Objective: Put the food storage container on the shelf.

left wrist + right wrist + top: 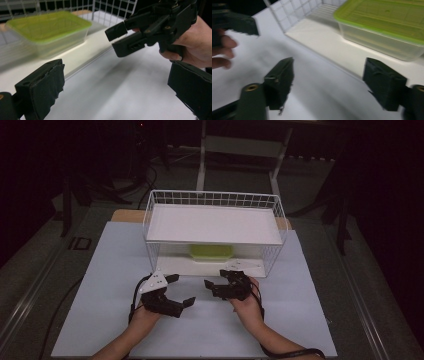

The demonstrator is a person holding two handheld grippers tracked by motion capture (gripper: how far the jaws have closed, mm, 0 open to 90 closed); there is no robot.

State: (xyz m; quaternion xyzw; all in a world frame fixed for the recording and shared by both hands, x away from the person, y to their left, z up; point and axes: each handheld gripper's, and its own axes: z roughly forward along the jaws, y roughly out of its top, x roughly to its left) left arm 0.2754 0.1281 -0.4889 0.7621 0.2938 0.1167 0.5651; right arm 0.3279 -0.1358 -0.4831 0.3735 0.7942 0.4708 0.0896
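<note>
Both grippers (pixel 181 290) (pixel 215 278) angled inward, agape

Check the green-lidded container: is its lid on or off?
On. The green lid sits flat over the clear container, covering its rim.

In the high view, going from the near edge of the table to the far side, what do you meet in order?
Left tool and right tool, both open and empty, side by side → green-lidded container on the lower shelf → white wire rack at its far rim.
</note>
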